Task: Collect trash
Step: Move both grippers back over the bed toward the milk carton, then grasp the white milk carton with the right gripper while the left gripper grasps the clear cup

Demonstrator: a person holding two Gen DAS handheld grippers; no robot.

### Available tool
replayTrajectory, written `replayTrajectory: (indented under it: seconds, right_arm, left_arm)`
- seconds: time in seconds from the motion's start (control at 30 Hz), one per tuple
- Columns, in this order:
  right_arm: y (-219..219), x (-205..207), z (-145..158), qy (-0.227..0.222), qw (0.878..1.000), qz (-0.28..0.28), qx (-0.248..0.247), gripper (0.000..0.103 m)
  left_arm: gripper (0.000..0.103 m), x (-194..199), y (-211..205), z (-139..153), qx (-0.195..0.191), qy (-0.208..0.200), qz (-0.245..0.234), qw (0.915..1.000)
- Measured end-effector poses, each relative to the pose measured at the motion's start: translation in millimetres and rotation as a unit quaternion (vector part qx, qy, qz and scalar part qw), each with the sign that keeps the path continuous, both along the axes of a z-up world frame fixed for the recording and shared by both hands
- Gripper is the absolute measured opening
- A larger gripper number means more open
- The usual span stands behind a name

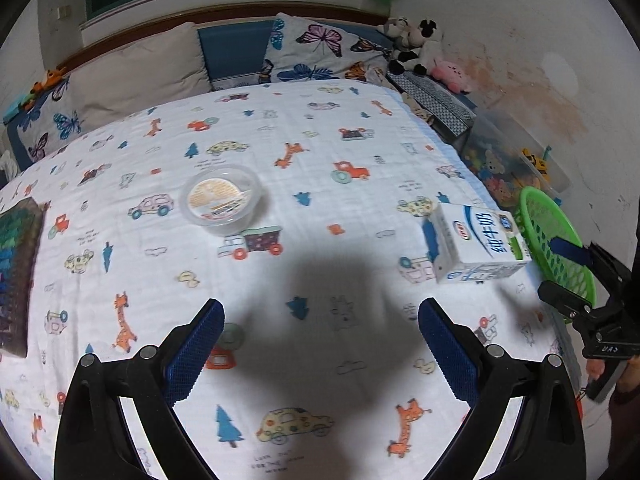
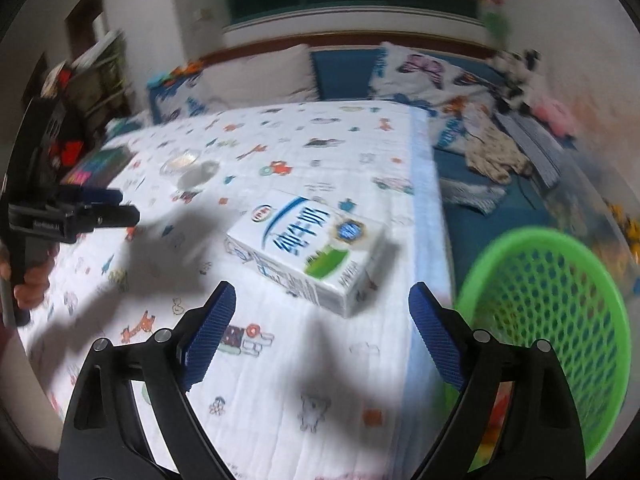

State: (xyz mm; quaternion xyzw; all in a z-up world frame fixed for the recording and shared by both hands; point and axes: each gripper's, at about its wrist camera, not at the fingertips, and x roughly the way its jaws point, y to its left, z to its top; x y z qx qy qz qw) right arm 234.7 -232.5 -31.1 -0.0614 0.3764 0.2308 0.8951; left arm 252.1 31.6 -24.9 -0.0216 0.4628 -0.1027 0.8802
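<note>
A white and blue milk carton lies on its side near the right edge of the bed. Further left, a round clear plastic container with an orange label sits on the sheet. A green mesh basket is off the bed's right edge. My left gripper is open over bare sheet, short of both items. My right gripper is open just short of the carton, with nothing between its pads. It also shows by the basket. The left gripper appears at the far left, held by a hand.
The bed carries a white sheet printed with cars and giraffes. Pillows and plush toys line the headboard. A clear toy box stands beyond the basket. A dark patterned pad lies at the bed's left.
</note>
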Motion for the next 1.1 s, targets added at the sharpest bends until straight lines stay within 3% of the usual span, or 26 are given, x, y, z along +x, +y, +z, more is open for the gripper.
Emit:
replayTrajectory:
  seconds: [0.27,0.53,0.67,0.8,1.1]
  right_arm:
    - [30.9,37.7,-0.4,-0.002,0.987,0.144,-0.067,0.089]
    - [65.3,71.9,-18.3,0.043,0.954,0.264,-0.137,0.093]
    - [73.4,74.8,-31.0,0.053,0.943,0.286,-0.163,0.093]
    - [77.7,77.3,-39.6,0.058,0.939,0.294,-0.168,0.093]
    - [69.3,84.5,-33.8,0.064,0.955,0.248,-0.147,0.072]
  left_arm:
    - [0.094,6.3,20.6,-4.7,0.002,0.004,0.015,0.9999]
    - [0.094,19.8,32.2,-11.0,0.004,0.004,0.019,0.9998]
    - [0.094,28.8,37.0,-12.7,0.01,0.003,0.022,0.9997]
    - [0.094,39.0,43.8,-15.8,0.012,0.004,0.033,0.9994]
    - [0.094,77.2,49.3,-23.5,0.034,0.002,0.043,0.9985]
